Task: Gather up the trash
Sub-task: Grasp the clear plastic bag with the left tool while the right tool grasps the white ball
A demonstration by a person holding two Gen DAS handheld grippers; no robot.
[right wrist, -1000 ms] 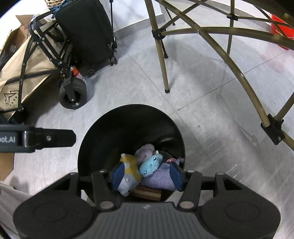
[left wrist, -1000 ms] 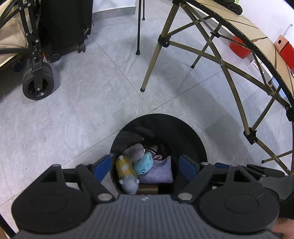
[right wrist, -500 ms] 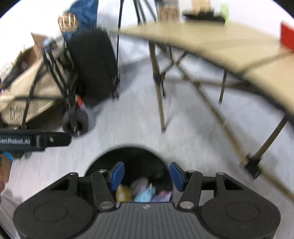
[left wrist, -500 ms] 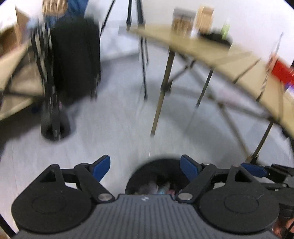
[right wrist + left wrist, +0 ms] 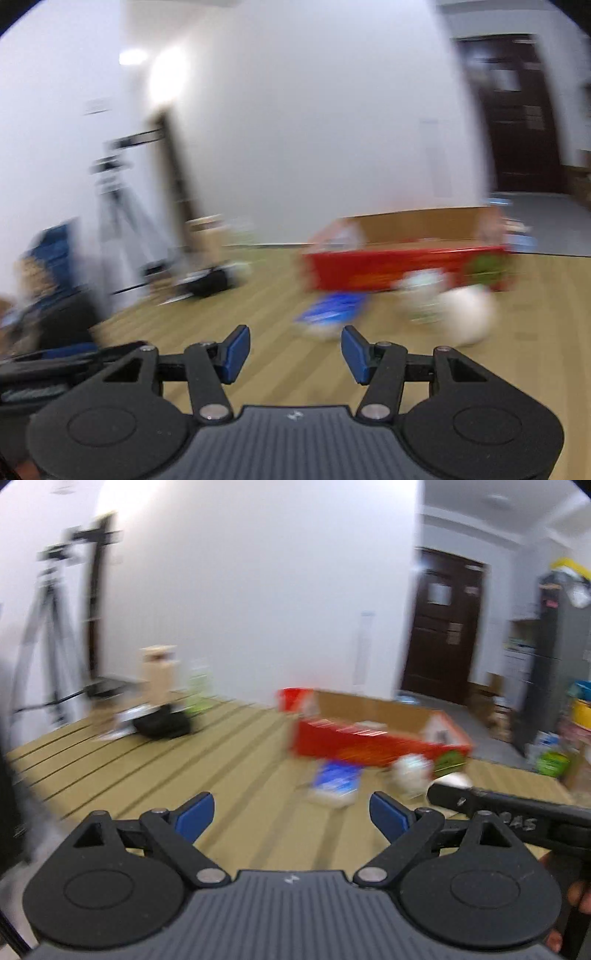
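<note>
Both views are blurred and look across a slatted wooden table [image 5: 240, 760] [image 5: 258, 325]. A blue and white packet [image 5: 336, 780] [image 5: 330, 310] lies on it, with a crumpled white wrapper [image 5: 410, 773] [image 5: 424, 295] and a white lump [image 5: 469, 317] to its right. My left gripper [image 5: 291, 814] has nothing between its blue pads and its jaws are opening wide. My right gripper [image 5: 293, 352] hangs open about halfway, empty, short of the packet. The right gripper's black body [image 5: 517, 816] shows at the left wrist view's right edge. The trash bin is out of sight.
A red cardboard box [image 5: 373, 734] [image 5: 402, 262] stands behind the packet. A black object [image 5: 162, 723] [image 5: 210, 280] and a tan carton [image 5: 159, 675] sit at the table's far left. A tripod [image 5: 44, 642] stands by the white wall, a dark door [image 5: 439, 627] to the right.
Both grippers have risen from over the black bin on the floor and tilted up to face across the table. The bin with its toys has dropped out of view. The left jaws stand wider.
</note>
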